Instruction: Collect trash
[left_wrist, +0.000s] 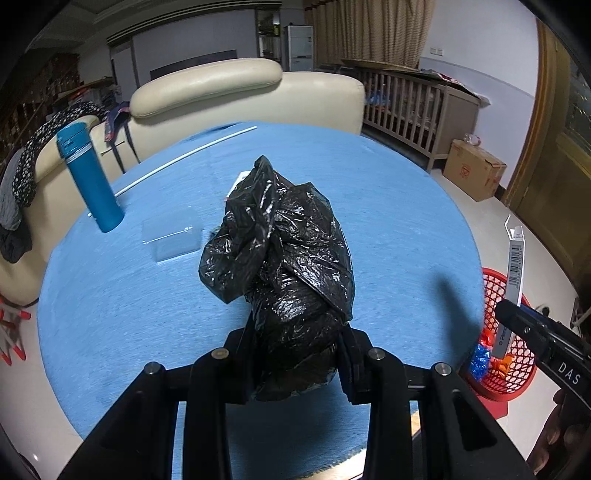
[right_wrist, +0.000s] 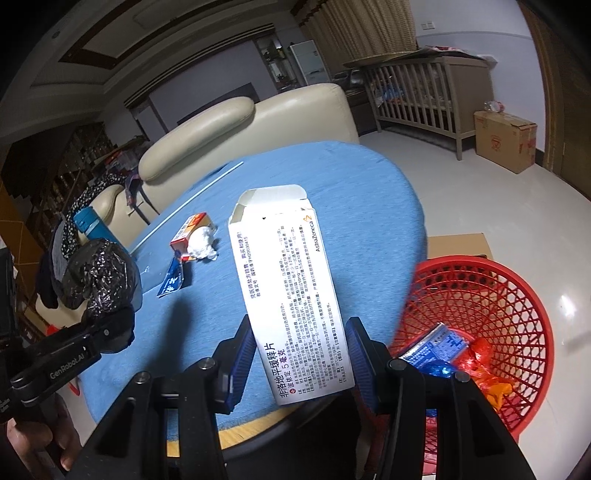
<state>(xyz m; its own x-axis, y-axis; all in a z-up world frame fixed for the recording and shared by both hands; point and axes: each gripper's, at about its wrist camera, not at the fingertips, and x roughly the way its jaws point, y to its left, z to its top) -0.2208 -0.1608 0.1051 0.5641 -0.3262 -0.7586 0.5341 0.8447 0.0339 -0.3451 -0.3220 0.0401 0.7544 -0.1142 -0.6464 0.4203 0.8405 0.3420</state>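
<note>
- Left wrist view: left gripper (left_wrist: 295, 354) clenched on a crumpled black plastic bag (left_wrist: 280, 266), held up over the near half of the round blue table (left_wrist: 388, 229)
- Looks light, soft and slick, likely to slide and rustle; best gripped low on the gathered bulk, as now, not on the loose flap
- Near the table's far left edge: a blue bottle (left_wrist: 90, 181), a clear plastic box (left_wrist: 171, 236) beside it, a thin white rod (left_wrist: 184, 157) lying toward the far edge
- At the table's right edge, down on the floor: a red mesh basket (left_wrist: 513, 332) with bright wrappers inside; above it the white carton (left_wrist: 515, 266) seen edge-on, barcode visible, in the right gripper (left_wrist: 508, 314), whose body carries the letters "DAS"
- Right wrist view: right gripper (right_wrist: 301, 354) grasping the white carton (right_wrist: 291, 280) by its lower end, pads pressing both long sides, top flap open, over the table's near right edge (right_wrist: 406, 206) just beside the red mesh basket (right_wrist: 480, 288)
- Probably empty card: light, fairly stiff, easy to crush if squeezed; flat long sides the sensible hold
- Legible on the carton: "AstraZeneca", the large Chinese name 非洛地平缓释片, a "5" strength mark; fine print too small to read
- Mid-table: a small orange and white box (right_wrist: 190, 234) touching a white crumpled tissue (right_wrist: 203, 245), a blue sachet (right_wrist: 171, 278) nearer the left edge, all apparently awaiting collection
- Left gripper (right_wrist: 107, 332) at the table's left edge with the black plastic bag (right_wrist: 99, 277), "GenRobot.AI" on its body
</note>
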